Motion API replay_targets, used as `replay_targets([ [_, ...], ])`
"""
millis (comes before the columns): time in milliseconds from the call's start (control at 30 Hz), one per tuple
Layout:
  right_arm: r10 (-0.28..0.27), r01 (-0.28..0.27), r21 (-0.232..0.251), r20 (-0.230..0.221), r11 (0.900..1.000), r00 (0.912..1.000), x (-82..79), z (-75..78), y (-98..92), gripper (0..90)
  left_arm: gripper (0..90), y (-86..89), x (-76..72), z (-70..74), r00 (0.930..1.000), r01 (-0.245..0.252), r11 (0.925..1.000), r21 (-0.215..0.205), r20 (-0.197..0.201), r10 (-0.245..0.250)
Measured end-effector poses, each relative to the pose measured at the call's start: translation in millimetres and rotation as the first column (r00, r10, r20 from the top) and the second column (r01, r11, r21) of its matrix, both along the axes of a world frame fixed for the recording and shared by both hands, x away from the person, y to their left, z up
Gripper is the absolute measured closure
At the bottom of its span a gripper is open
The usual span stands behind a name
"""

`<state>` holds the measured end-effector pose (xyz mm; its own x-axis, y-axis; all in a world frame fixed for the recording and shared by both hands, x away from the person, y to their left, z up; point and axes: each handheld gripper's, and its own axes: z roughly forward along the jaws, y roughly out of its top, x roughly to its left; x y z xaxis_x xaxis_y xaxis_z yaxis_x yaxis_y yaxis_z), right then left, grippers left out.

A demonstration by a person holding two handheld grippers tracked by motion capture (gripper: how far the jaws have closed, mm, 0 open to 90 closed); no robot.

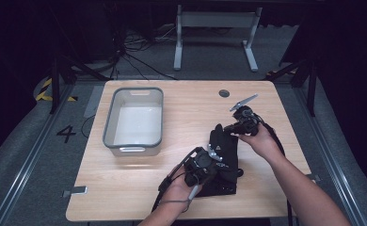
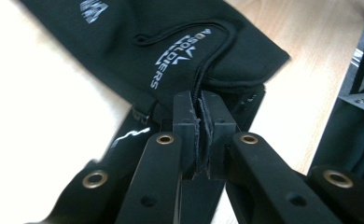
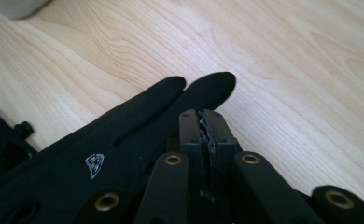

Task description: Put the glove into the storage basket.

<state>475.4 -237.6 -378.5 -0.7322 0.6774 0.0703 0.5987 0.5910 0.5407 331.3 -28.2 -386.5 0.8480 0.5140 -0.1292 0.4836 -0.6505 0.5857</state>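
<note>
Black fabric glove (image 1: pixel 225 155) with white printed logos lies near the front right corner of the pale wooden table (image 1: pixel 139 188), pinched at both ends. Your left gripper (image 2: pixel 201 122) is clamped on the cuff's corded hem, your right gripper (image 3: pixel 207 125) on a fingertip edge. Lift evenly; the soft, limp knit will sag. Beyond sits a grey-rimmed rectangular plastic tub (image 1: pixel 133 143).

Black hand-held gripper (image 2: pixel 201 112) w/ brass-ringed screw holes, grey 3-cornered plate, trailing cable; bare forearms.
</note>
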Motion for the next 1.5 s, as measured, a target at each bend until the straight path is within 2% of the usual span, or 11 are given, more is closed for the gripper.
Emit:
replay_targets([
  [200, -0.002, 0.000, 0.042, 0.033, 0.999, 0.9994, -17.2, 13.2, -16.1, 88.0, 85.8, 23.1, 8.9, 8.1, 0.9987, -0.050, 0.9986, -0.017, 0.008, 0.050],
  [433, 0.010, -0.014, 0.078, 0.050, 0.997, 0.9987, -38.8, 15.9, -23.3, 88.1, 85.8, 44.9, 17.8, 9.3, 0.9953, -0.094, 0.9953, 0.023, 0.024, 0.093],
  [600, 0.046, -0.052, 0.092, 0.069, 0.994, 0.9966, -63.8, 17.7, -21.3, 88.0, 85.7, 59.7, 20.4, 10.6, 0.9931, -0.115, 0.9932, 0.019, 0.028, 0.114],
  [667, 0.061, -0.069, 0.094, 0.086, 0.993, 0.9944, -76.7, 18.2, -18.6, 88.0, 85.6, 64.0, 19.7, 10.2, 0.9930, -0.115, 0.9928, 0.033, 0.031, 0.114],
  [833, 0.100, -0.111, 0.102, 0.105, 0.989, 0.9894, -100.4, 17.4, -11.6, 88.0, 85.2, 69.5, 22.6, 7.8, 0.9909, -0.133, 0.9902, 0.044, 0.026, 0.132],
  [900, 0.112, -0.125, 0.111, 0.116, 0.986, 0.9869, -107.4, 17.3, -9.7, 88.0, 85.2, 70.3, 22.3, 8.6, 0.9902, -0.135, 0.9894, 0.054, 0.043, 0.133],
  [1000, 0.131, -0.143, 0.109, 0.115, 0.984, 0.9848, -117.0, 14.4, -5.7, 88.0, 85.2, 72.1, 23.1, 9.0, 0.9902, -0.135, 0.9894, 0.054, 0.045, 0.132],
  [1200, 0.147, -0.156, 0.093, 0.099, 0.983, 0.9842, -125.1, 5.0, -4.2, 87.9, 85.1, 71.2, 21.3, 8.3, 0.9929, -0.115, 0.9914, 0.062, 0.037, 0.113],
  [1333, 0.140, -0.151, 0.101, 0.111, 0.983, 0.9839, -135.4, 4.4, -7.7, 87.9, 84.7, 68.6, 15.7, 7.6, 0.9941, -0.098, 0.9921, 0.078, 0.054, 0.094],
  [1433, 0.155, -0.166, 0.086, 0.127, 0.982, 0.9798, -143.5, 1.4, -7.1, 87.9, 83.5, 67.2, 16.8, 6.2, 0.9943, -0.098, 0.9916, 0.084, 0.050, 0.094],
  [1500, 0.155, -0.165, 0.085, 0.120, 0.983, 0.9807, -145.2, -1.0, -7.6, 87.9, 83.6, 66.1, 16.8, 4.4, 0.9946, -0.097, 0.9914, 0.088, 0.044, 0.094],
])
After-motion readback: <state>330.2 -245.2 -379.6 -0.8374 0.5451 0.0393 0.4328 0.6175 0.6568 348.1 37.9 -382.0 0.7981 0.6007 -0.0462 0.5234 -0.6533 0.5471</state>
